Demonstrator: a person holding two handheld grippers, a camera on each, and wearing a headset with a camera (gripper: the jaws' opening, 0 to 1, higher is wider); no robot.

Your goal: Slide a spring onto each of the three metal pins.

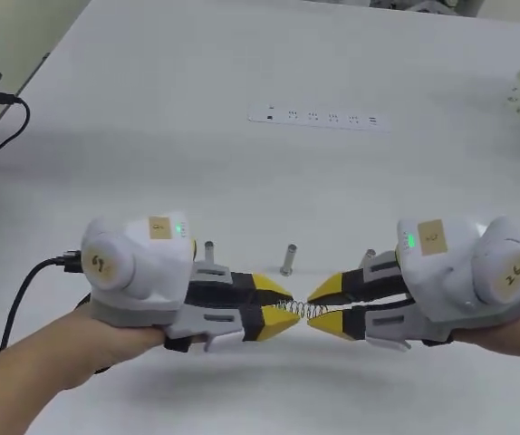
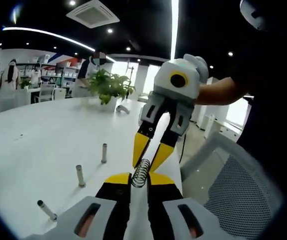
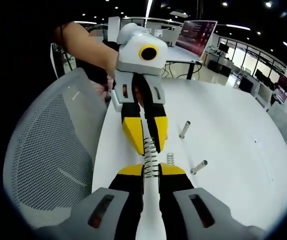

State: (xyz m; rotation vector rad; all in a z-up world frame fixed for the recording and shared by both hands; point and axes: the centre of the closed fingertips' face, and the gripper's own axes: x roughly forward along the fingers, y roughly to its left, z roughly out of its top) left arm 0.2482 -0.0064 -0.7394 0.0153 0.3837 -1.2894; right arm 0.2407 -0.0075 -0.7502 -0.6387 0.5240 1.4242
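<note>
A thin metal spring [image 1: 303,310] hangs level above the white table [image 1: 242,181], pinched at both ends. My left gripper [image 1: 287,308] is shut on its left end and my right gripper [image 1: 319,308] on its right end, yellow tips almost touching. Behind them three short metal pins [image 1: 208,249] [image 1: 288,258] [image 1: 370,256] stand upright in a row, all bare. In the left gripper view the spring [image 2: 141,172] sits between my own tips. In the right gripper view the spring [image 3: 151,152] runs from my jaws to the left gripper [image 3: 146,142]. A second spring [image 3: 170,158] lies on the table near a pin [image 3: 198,166].
A white power strip [image 1: 314,118] lies flat at the table's far middle. A black cable [image 1: 6,113] loops at the far left edge. A grey mesh chair [image 3: 48,150] stands close to the table's near edge.
</note>
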